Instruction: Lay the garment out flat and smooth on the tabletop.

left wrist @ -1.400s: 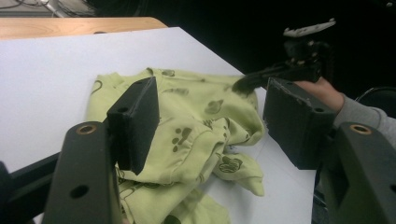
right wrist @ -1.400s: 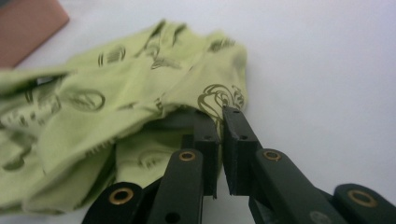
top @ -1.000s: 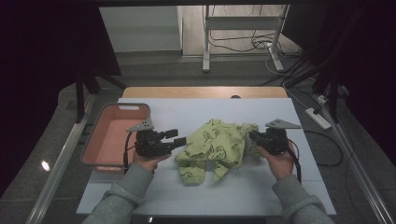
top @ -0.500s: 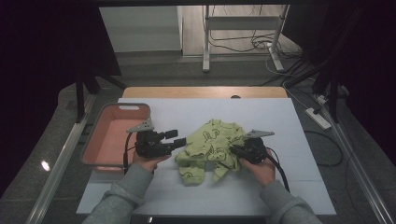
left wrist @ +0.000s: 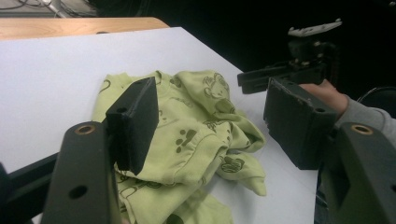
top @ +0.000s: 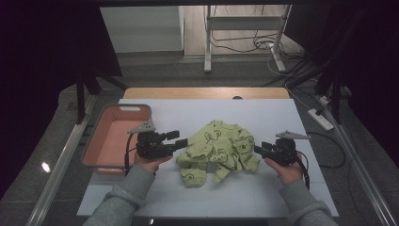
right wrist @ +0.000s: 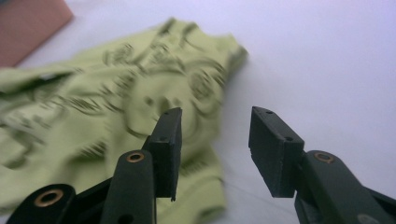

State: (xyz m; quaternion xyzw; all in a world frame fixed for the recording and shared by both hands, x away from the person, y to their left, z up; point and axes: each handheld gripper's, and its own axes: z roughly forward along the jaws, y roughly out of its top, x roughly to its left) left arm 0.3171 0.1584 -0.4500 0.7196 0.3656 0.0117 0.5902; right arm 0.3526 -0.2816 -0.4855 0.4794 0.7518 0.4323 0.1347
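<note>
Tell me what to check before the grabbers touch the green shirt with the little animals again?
1. Right gripper free of cloth: ok. Its jaws have just been opening, with nothing between them, at the shirt's right edge.
2. Left gripper open: ok. Its jaws stand wide at the shirt's left edge; pinching cloth: cannot tell.
3. Green shirt flat: not ok. It lies crumpled in a heap.
4. Shirt fully on the white table: ok.
5. Pink bin out of the way: ok. It sits left of the left gripper, apart from the shirt.
</note>
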